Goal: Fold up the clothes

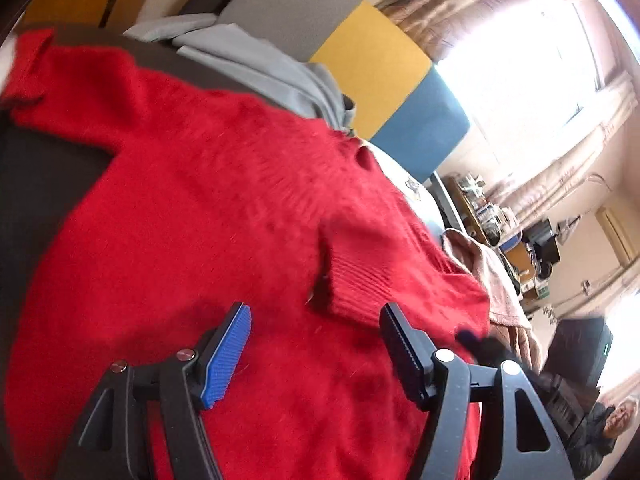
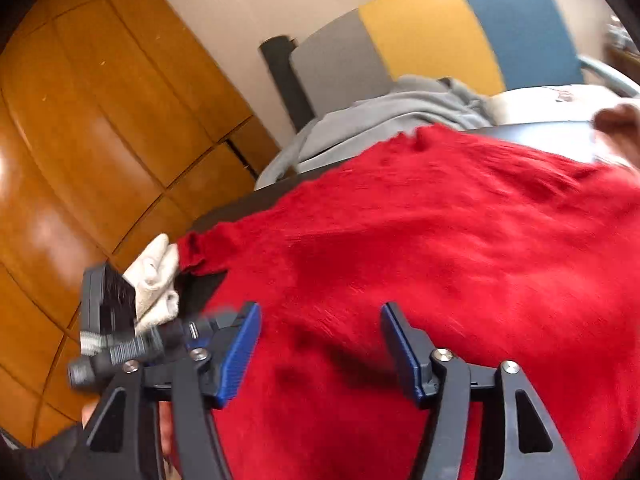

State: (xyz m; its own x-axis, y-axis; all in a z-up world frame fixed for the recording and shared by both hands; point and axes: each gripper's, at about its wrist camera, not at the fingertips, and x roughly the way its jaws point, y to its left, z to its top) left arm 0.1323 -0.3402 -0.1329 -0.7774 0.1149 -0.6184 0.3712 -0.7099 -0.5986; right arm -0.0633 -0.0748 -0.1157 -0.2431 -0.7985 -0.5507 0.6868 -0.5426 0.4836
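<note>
A fuzzy red sweater [image 1: 208, 208] lies spread on a dark table [image 1: 44, 176]. One sleeve reaches to the far left, and a ribbed cuff [image 1: 356, 280] is folded onto its body. My left gripper [image 1: 316, 314] is open just above the sweater, near that cuff. The sweater fills the right wrist view [image 2: 440, 240] too. My right gripper [image 2: 320, 312] is open over it and holds nothing. The other gripper [image 2: 108, 320] shows at the lower left of the right wrist view.
A grey garment [image 1: 256, 64] and a pinkish one [image 1: 496, 280] lie beyond the sweater. A grey, yellow and blue panel [image 1: 372, 48] stands behind the table. A folded white cloth [image 2: 156, 276] lies by the sleeve end. Wooden flooring [image 2: 80, 140] is on the left.
</note>
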